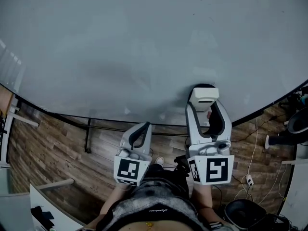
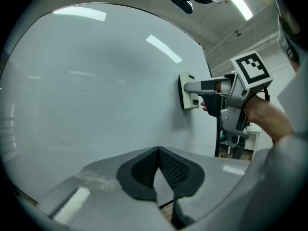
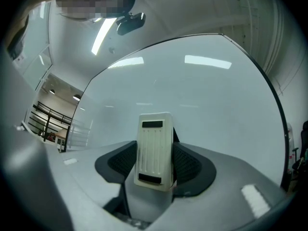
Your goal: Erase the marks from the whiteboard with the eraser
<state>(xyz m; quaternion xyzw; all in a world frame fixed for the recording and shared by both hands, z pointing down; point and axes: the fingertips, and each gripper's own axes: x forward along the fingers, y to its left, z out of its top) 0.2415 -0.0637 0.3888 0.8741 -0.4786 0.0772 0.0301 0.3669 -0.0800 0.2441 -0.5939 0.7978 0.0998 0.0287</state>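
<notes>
**Eraser pressed to the whiteboard in my right gripper; left gripper idle**

1. The whiteboard (image 1: 144,47) fills most of the head view. Its surface reads as an even pale grey, with streaks of ceiling light reflected on it in both gripper views. Its dark lower edge curves across the picture above my grippers.

2. A wooden floor (image 1: 57,148) lies below the board's edge. A dark frame bar runs under that edge.

3. The right gripper (image 1: 204,105) is raised against the lower right part of the board. Its fingers (image 3: 190,165) pinch the eraser from both sides. In the left gripper view my hand (image 2: 269,117) shows behind it, holding it level.

4. The left gripper (image 2: 158,150) sits lower and to the left of the right one, near the board's bottom edge and apart from the surface. Its fingers are pressed together tip to tip, and I see nothing between them.

5. The eraser (image 3: 154,148) is a cream block with a ribbed back, standing upright between the right fingers. Seen from the left gripper, its face lies flat against the board.

6. A cable and a white power strip (image 1: 249,179) lie on the floor to the right.
</notes>
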